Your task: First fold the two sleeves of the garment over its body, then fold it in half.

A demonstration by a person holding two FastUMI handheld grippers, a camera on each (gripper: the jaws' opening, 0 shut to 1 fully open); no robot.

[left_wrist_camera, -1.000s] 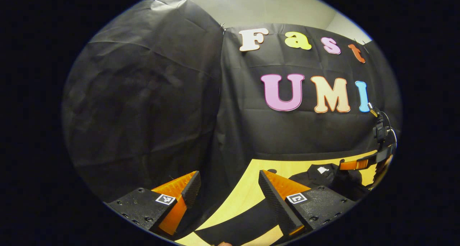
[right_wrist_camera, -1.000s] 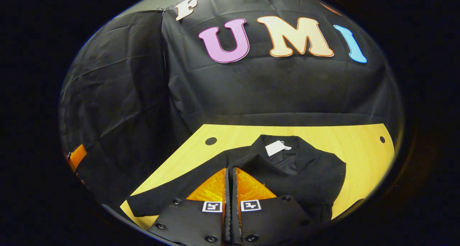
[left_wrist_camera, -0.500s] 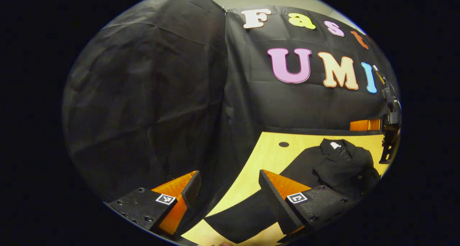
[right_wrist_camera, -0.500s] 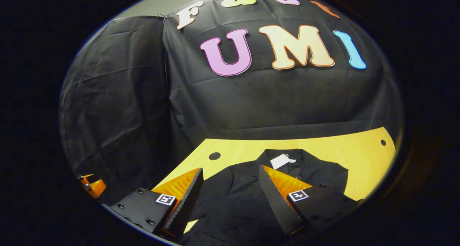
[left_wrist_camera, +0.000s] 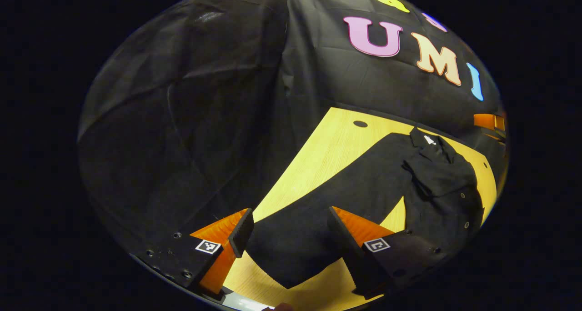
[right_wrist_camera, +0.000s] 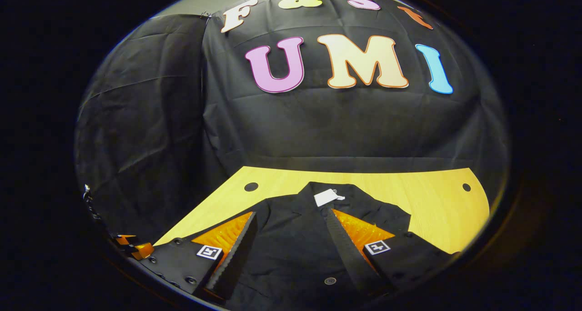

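A black shirt [left_wrist_camera: 436, 183] with a white neck tag lies on the wooden table [left_wrist_camera: 327, 152]. One long sleeve [left_wrist_camera: 327, 202] stretches out flat across the wood toward me in the left gripper view. My left gripper [left_wrist_camera: 291, 231] hangs open over that sleeve's cuff end, one finger on each side. The other sleeve is folded over the shirt's body [right_wrist_camera: 291, 238]. In the right gripper view my right gripper [right_wrist_camera: 288, 236] stands open above the shirt's front, below the collar and tag [right_wrist_camera: 328, 196]. The right gripper's edge [left_wrist_camera: 489, 121] peeks in at the far right of the left gripper view.
Black cloth walls close the booth behind and to the left of the table. Bare wood [right_wrist_camera: 427, 197] lies right of the shirt, with round holes [right_wrist_camera: 251, 187] near the back corners. The table's near edge [left_wrist_camera: 245, 302] runs just under my left gripper.
My right gripper let go of the folded sleeve, opened and drew back over the shirt. My left gripper tilted down and moved over the outstretched sleeve's end.
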